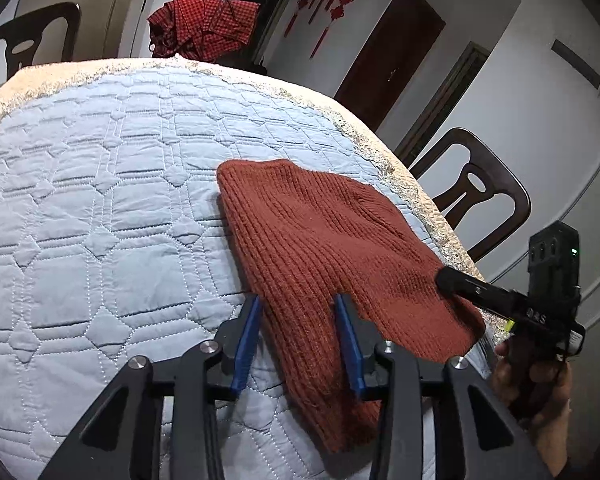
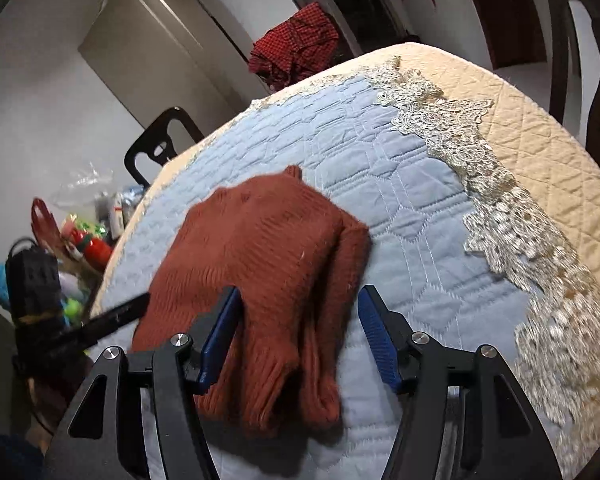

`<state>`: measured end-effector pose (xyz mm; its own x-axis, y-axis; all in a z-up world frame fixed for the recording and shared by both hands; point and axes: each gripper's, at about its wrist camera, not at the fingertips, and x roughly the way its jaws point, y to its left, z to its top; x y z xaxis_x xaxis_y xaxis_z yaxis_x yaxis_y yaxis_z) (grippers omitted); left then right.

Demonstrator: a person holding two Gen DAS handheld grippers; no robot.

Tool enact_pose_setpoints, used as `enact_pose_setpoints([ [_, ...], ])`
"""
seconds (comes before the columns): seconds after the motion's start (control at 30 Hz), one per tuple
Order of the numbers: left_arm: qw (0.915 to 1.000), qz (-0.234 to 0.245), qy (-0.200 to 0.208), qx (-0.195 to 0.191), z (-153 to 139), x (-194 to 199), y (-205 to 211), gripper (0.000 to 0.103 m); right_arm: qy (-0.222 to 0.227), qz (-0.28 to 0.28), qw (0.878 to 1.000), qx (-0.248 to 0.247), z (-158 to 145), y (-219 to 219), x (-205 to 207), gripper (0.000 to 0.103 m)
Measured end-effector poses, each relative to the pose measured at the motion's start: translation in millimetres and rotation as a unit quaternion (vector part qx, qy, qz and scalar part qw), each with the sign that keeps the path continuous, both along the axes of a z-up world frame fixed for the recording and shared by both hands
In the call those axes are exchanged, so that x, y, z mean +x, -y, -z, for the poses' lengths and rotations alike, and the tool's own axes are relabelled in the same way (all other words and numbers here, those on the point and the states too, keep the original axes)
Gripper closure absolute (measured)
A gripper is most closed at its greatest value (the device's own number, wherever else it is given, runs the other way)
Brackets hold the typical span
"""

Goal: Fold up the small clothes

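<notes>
A rust-red knitted sweater (image 1: 320, 240) lies folded on the blue quilted table cover (image 1: 100, 200), near the cover's right edge. My left gripper (image 1: 298, 300) hovers at the sweater's near left edge. Its blue pads stand apart with cloth lying between them, not pinched. In the right wrist view the sweater (image 2: 268, 248) shows a ribbed cuff end nearest the camera. My right gripper (image 2: 298, 292) is open wide over that end, its left pad above the knit and its right pad over bare cover. One of the right gripper's fingers (image 1: 460, 282) rests over the sweater's right corner.
A lace trim (image 2: 500, 200) borders the blue cover, with a beige quilted cloth (image 2: 540, 128) beyond it. A red checked cloth (image 1: 204, 28) hangs on a chair at the far side. A dark chair (image 1: 476, 196) stands at the right, and bags of colourful clutter (image 2: 84, 240) at the left.
</notes>
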<state>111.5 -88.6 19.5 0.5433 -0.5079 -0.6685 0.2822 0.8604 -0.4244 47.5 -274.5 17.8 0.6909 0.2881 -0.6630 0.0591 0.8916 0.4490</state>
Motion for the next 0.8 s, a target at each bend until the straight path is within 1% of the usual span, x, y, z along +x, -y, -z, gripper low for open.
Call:
enact_pose_setpoints([
  [0.03, 1.0000, -0.002, -0.001, -0.002, 1, 1, -1, 0.055, -0.004, 0.004, 1.000, 0.001, 2, 2, 3, 0.042],
  [0.1, 1.0000, -0.004, -0.004, -0.007, 3, 1, -3, 0.054, -0.007, 0.005, 1.000, 0.006, 5, 5, 7, 0.041],
  [0.43, 0.9998, -0.003, -0.008, -0.017, 7, 2, -3, 0.053, -0.009, -0.027, 0.999, 0.045, 9, 7, 20, 0.041],
  [0.47, 0.9998, -0.003, -0.009, -0.019, 7, 2, -3, 0.053, -0.011, -0.026, 0.998, 0.050, 10, 9, 21, 0.044],
  [0.5, 0.9998, -0.003, -0.010, -0.019, 7, 1, -3, 0.053, -0.013, -0.026, 0.998, 0.049, 9, 8, 22, 0.051],
  [0.57, 0.9997, -0.002, -0.012, -0.019, 6, -2, -4, 0.053, -0.016, -0.037, 0.998, 0.056, 8, 6, 19, 0.059],
  [0.6, 0.9997, 0.000, -0.014, -0.021, 6, -4, -4, 0.053, -0.018, -0.040, 0.997, 0.058, 8, 4, 16, 0.061],
  [0.7, 0.9993, 0.004, -0.021, -0.031, 8, -5, -5, 0.053, -0.020, -0.042, 0.997, 0.061, 8, 5, 8, 0.062],
  [0.8, 0.9985, 0.009, -0.033, -0.042, 10, 5, -3, 0.053, -0.025, -0.040, 0.997, 0.069, 12, 7, 14, 0.062],
])
